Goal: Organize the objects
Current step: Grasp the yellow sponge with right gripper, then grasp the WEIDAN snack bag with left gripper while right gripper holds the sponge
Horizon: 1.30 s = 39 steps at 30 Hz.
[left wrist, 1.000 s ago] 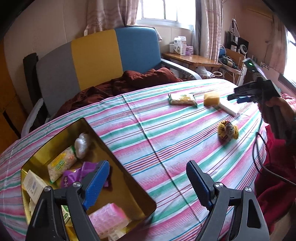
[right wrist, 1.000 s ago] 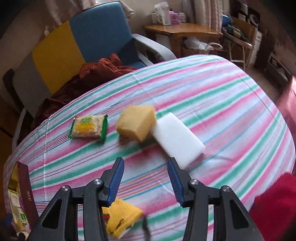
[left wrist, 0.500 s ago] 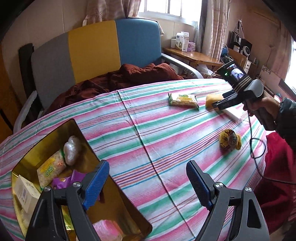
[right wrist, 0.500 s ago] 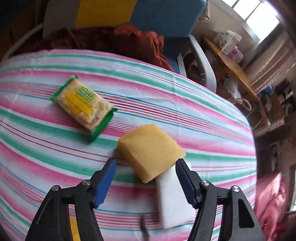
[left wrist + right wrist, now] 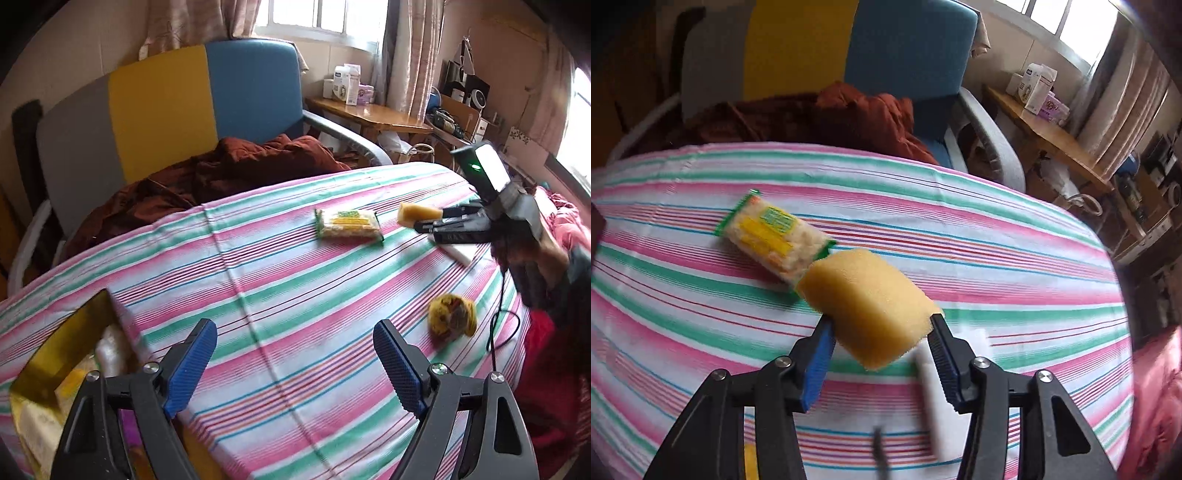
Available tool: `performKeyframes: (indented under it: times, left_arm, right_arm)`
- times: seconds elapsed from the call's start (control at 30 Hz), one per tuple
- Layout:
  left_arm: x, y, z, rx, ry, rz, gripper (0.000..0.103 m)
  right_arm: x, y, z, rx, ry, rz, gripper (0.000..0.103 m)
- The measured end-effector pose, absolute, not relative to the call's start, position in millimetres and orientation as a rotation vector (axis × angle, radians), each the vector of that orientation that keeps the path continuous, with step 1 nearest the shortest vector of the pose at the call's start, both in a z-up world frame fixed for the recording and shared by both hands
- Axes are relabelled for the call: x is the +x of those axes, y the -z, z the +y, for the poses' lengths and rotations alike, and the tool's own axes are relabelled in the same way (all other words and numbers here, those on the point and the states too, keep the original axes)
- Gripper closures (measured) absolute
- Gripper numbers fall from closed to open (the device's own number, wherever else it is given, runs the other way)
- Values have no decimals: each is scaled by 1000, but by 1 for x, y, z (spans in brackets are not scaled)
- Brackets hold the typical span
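Now, on my far left, I am seeing the gold tin [image 5: 55, 354] sitting open on the striped tablecloth [image 5: 295, 295], with pale and yellow packets in it that are too blurred for me to name; my left gripper [image 5: 293, 354] is hovering just beside the tin's near corner, jaws spread wide with nothing between them. Moving across, the green-edged snack packet [image 5: 349, 224] is lying flat near the middle of the cloth, its long axis running roughly left to right in the left wrist view. Next comes the yellow sponge [image 5: 868, 306], which I am holding clear of the cloth in my right gripper [image 5: 881, 332], the blue pads squeezing its two sides so it is bulging upward between them. Under and just right of that grip the white block [image 5: 936, 398] is lying on the cloth, and nearer me the yellow patterned bundle [image 5: 451, 319] is resting alone. I am judging that the tin lies well to the left of the sponge, across most of the table, so the right hand is facing a long carry leftward, while the empty left hand is the one nearer the tin
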State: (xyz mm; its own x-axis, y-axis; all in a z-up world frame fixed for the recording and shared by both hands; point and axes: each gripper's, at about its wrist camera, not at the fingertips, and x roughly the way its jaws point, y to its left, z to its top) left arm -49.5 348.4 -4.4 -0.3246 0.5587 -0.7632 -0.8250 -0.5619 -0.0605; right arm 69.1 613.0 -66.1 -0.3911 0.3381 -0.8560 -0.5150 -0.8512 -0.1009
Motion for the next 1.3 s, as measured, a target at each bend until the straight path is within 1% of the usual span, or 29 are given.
performKeyframes:
  times: [0.1,0.3,0.33,0.37,0.4,0.47,0.6,0.73,0.93,1.07,1.13,1.2,1.23,1.27,1.3]
  left_arm:
    - [-53,11,373,-967,-1953,469,16]
    - [-59,35,439,-850,-1840,751,15]
    - [-61,39,450,-824,-1812,800,14]
    - [-65,42,462,-804,-1788,837,11]
    - [-68,44,469,-791,-1775,850,7]
    - [-75,47,487,-749,-1739,874,4]
    - [-83,58,520,-647,-1673,975,4]
    - [-86,73,550,-572,-1570,1096,4]
    - [-83,87,578,-465,-1434,1177,4]
    - [-87,97,598,-481,-1387,1175,4]
    - [-91,102,606,-537,-1373,1147,11]
    - [-95,103,608,-628,-1357,1078,31]
    - [-97,103,609,-673,-1357,1052,35]
    - [-97,102,608,-700,-1354,1026,45]
    - [-96,101,605,-710,-1358,1011,49]
  right_arm:
    - [73,66,609,-1277,-2275,322,52]
    - [84,53,624,-1187,-2293,426,52]
    - [84,53,626,-1183,-2288,433,52]
    - [85,53,627,-1184,-2278,441,52]
    - [86,54,628,-1190,-2268,450,52]
    - [86,57,630,-1206,-2256,461,52]
    - [87,61,629,-1237,-2240,482,51]
    - [85,63,622,-1266,-2250,460,51]
    - [84,63,621,-1285,-2248,436,51]
    - [84,63,621,-1282,-2245,434,51]
    - [84,62,622,-1279,-2248,432,51]
    - [84,63,623,-1278,-2245,431,50]
    - [84,63,624,-1279,-2246,432,50]
    - [84,64,624,-1282,-2246,431,50]
    - [83,65,624,-1286,-2248,431,50]
